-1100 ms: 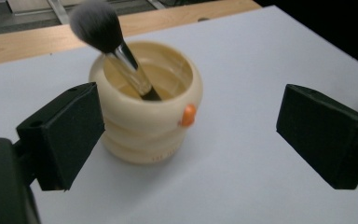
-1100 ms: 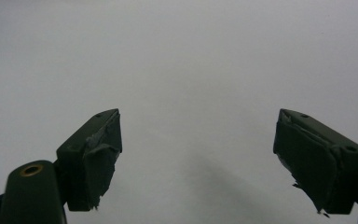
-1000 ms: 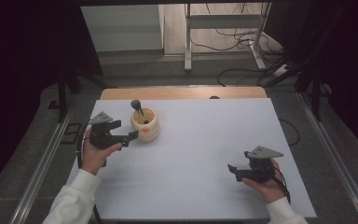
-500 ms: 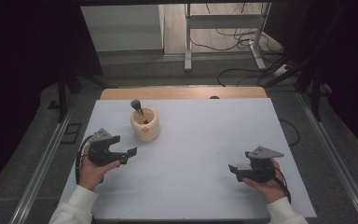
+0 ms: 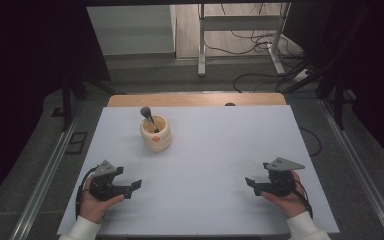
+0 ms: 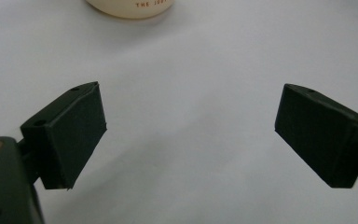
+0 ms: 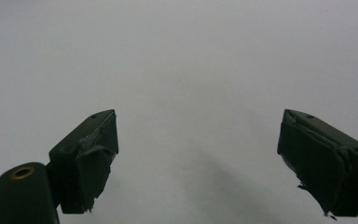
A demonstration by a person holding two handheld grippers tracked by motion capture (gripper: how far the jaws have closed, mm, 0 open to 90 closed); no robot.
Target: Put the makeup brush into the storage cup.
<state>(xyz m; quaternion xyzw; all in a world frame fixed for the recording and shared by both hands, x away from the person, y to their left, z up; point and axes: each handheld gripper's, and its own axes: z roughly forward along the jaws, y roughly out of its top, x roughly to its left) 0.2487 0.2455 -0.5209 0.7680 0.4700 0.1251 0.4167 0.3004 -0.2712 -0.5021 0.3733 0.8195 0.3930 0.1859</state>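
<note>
I am holding my left gripper (image 5: 130,185) and right gripper (image 5: 253,183), jaws spread, low over the white tabletop (image 5: 215,150), below the cream wooden mortar (image 5: 155,133).

White table (image 5: 210,150), cream cup (image 5: 156,134) toward its far left

A cream-coloured, rounded ceramic mortar (image 5: 155,134) stood upright on the white tabletop (image 5: 210,165), in the far-left part of the surface, near the wooden strip along the far edge. Its wall was stout and slightly barrel-shaped, with an open round mouth. A dark pestle with a grey rounded knob (image 5: 149,118) rested inside it, leaning toward the far left, knob end up and clear of the rim. In the left gripper view the mortar's base (image 6: 129,6) showed at the top edge, with small reddish lettering on its wall, partly cut off.
</note>
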